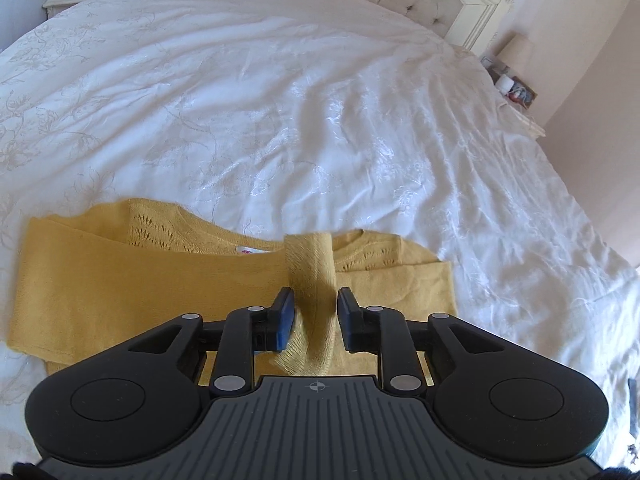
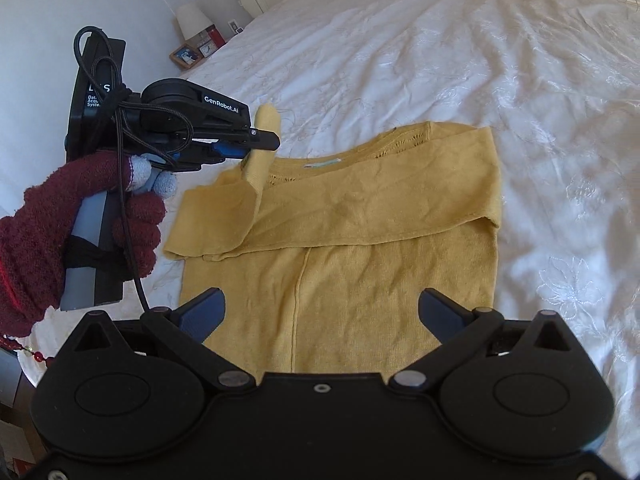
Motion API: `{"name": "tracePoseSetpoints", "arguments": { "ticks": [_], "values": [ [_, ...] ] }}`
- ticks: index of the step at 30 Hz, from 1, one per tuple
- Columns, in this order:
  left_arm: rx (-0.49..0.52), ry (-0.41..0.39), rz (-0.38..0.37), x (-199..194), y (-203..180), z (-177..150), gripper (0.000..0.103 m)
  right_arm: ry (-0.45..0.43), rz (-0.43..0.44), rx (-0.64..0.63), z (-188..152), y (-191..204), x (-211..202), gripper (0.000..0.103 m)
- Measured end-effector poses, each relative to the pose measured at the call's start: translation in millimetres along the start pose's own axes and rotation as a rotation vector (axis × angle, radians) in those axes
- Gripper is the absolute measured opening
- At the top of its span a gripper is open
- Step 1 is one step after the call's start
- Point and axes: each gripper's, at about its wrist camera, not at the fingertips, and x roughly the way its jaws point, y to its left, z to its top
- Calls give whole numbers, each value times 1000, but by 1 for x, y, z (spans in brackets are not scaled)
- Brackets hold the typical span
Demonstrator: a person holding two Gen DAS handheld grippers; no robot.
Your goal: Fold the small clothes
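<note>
Fingers of the left gripper (image 1: 313, 318), only slightly parted, bracket the cuff of a mustard sleeve (image 1: 310, 268) that stands up between the pads, which seem barely clear of it, while the right gripper (image 2: 322, 310) hovers wide open and empty over the lower body of the yellow knit sweater (image 2: 360, 264). On the white bedspread (image 2: 460, 60), the sweater lies flat with its right sleeve already folded across the chest; the left sleeve looks about laid over, and the body fold remains.

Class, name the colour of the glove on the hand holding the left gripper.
Dark red glove, grey fingertips; right wrist view.
</note>
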Motion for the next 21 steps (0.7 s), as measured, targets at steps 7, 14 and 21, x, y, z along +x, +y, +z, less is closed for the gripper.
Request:
{"name": "tracePoseSetpoints", "arguments": {
  "ticks": [7,14,21],
  "values": [
    [51,-7,31,-19,14,-20,30,8,-7,-17,3,6,12,102],
    [60,71,170,-15,67,-47,30,0,-14,-5,24,13,35,102],
    [-24,113,270,-7,114,-62,30,42,-39,-35,45,15,64,102]
  ]
}}
